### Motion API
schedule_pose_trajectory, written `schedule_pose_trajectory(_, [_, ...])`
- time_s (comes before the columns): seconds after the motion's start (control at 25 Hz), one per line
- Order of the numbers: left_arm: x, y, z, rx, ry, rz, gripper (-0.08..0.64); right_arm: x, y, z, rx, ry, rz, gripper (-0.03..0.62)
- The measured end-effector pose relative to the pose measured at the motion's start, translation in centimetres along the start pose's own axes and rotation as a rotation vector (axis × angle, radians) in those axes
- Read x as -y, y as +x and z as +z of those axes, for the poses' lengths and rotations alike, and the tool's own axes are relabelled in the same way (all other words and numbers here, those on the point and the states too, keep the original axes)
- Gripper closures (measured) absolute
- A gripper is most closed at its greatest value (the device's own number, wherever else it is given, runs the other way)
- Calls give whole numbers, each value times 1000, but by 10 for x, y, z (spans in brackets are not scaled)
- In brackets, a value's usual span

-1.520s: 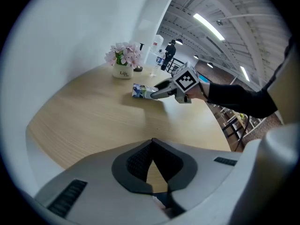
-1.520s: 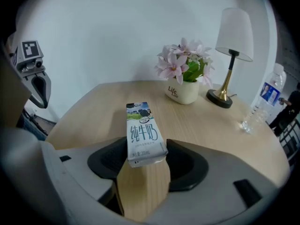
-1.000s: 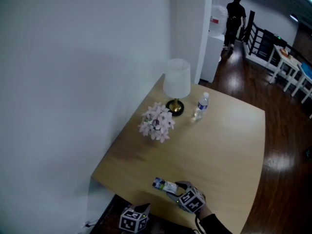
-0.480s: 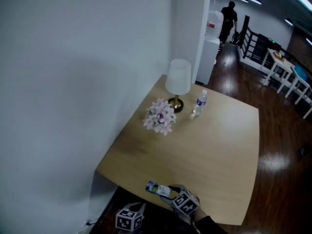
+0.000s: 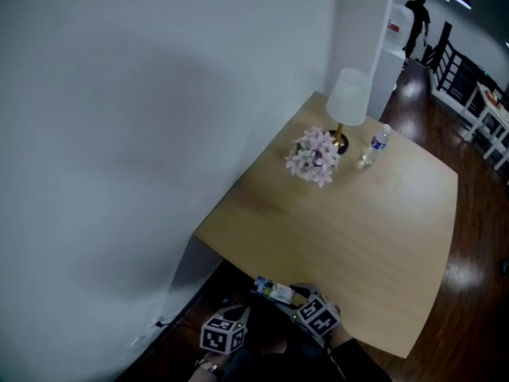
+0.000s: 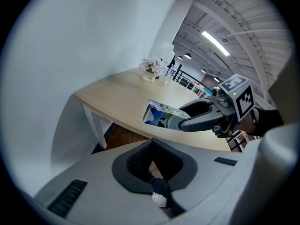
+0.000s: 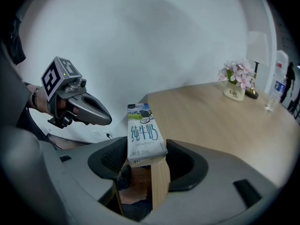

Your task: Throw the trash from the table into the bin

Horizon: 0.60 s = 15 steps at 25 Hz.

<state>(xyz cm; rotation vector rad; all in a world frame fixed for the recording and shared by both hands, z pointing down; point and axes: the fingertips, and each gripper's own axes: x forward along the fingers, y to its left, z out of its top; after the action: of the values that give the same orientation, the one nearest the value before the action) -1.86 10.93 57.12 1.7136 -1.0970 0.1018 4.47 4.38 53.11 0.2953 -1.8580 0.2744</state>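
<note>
Right now my right gripper view is giving me the milk carton's [image 7: 145,135] printed white-and-blue face, which the head view is reducing to a small box end just off the pale wooden table's [image 5: 358,229] near edge. The right gripper [image 6: 187,121] is pinching that rectangular cardboard carton between its jaws. The left gripper [image 7: 105,118] is hovering beside it, its smooth grey jaws pressed together on nothing.

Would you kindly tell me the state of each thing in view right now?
milk carton, held off the table
right gripper, shut on the milk carton
left gripper, shut and empty
water bottle, upright, capped
table lamp, upright
flower pot, upright
</note>
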Motion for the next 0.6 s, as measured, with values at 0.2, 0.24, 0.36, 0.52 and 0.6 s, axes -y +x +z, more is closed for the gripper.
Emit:
schedule_pose_trajectory(0.2, [-33, -16, -25, 9, -84, 50, 557, -28, 31, 1, -45, -43, 62, 324])
schedule_pose_trajectory(0.24, [-40, -20, -32, 11, -103, 63, 557, -36, 38, 1, -57, -55, 78, 324])
schedule_pose_trajectory(0.36, [-60, -34, -52, 16, -163, 101, 557, -58, 58, -1, -92, -89, 126, 324])
schedule_pose_trajectory(0.52, [-88, -53, -82, 24, -239, 147, 557, -87, 86, -5, -129, -116, 172, 324])
schedule_pose_trajectory(0.6, [-101, -62, -95, 25, -267, 167, 557, -98, 99, -8, -149, -123, 186, 324])
